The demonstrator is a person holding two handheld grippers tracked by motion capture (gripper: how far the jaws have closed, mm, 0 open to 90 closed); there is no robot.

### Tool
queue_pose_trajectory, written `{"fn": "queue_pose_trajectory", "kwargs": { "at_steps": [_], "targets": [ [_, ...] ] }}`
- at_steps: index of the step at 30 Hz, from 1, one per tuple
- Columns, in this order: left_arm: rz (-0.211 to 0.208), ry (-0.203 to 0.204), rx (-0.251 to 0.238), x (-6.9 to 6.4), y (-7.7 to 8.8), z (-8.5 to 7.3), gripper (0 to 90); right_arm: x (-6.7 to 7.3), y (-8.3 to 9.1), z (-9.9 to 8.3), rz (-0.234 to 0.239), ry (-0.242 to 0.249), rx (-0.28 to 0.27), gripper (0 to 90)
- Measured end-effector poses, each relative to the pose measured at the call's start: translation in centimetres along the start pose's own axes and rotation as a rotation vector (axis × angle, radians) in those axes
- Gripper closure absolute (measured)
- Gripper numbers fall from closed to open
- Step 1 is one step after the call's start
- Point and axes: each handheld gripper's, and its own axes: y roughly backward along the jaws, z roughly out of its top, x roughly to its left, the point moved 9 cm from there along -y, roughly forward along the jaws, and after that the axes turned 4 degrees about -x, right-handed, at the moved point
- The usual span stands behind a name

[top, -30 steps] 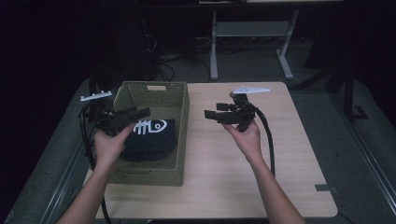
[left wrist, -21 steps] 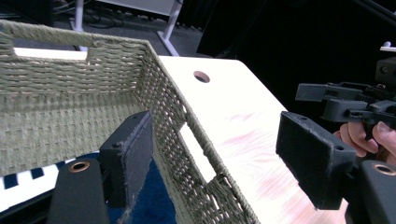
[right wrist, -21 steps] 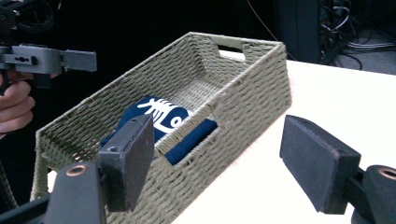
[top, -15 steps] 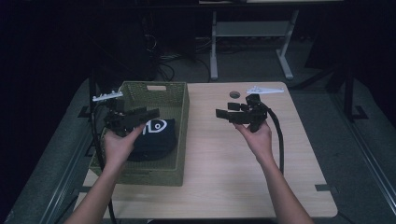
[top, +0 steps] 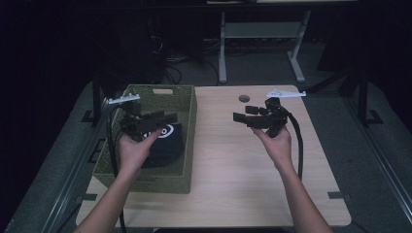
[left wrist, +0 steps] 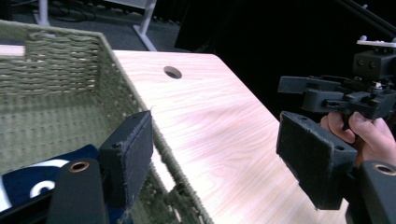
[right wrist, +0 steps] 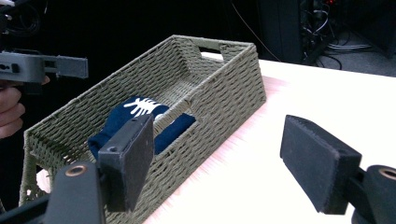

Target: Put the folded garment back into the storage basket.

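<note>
Navy cloth [top: 165, 143] lies in the basket [top: 190, 141]; both grippers [top: 154, 120] [top: 243, 118], jaws apart and empty, likely must reach in next.

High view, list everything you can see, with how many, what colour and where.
Basket: one, olive green woven, left part of the table.
Cloth: one, dark navy with white print, folded inside the basket.
Table: one, light wood, with a round hole near its far edge.
Metal frame: one, grey, on the floor beyond the table.
Left gripper: one, black, open, held over the basket.
Right gripper: one, black, open, above the table's right half.
Hands: two, one holding each gripper.
</note>
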Motion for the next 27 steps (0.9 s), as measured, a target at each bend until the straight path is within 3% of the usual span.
{"fn": "queue_pose_trajectory", "kwargs": {
  "at_steps": [14, 27],
  "targets": [
    [-0.096, -0.013, 0.024, -2.6, -2.2, -0.8, 27.1, -1.7, 1.7, -0.5, -0.036, -0.01, -0.008, 25.7],
    [-0.142, -0.037, 0.048, -4.8, -4.0, -1.6, 26.9, -3.1, 3.3, -0.9, -0.062, -0.021, -0.009, 25.6]
  ]
}}
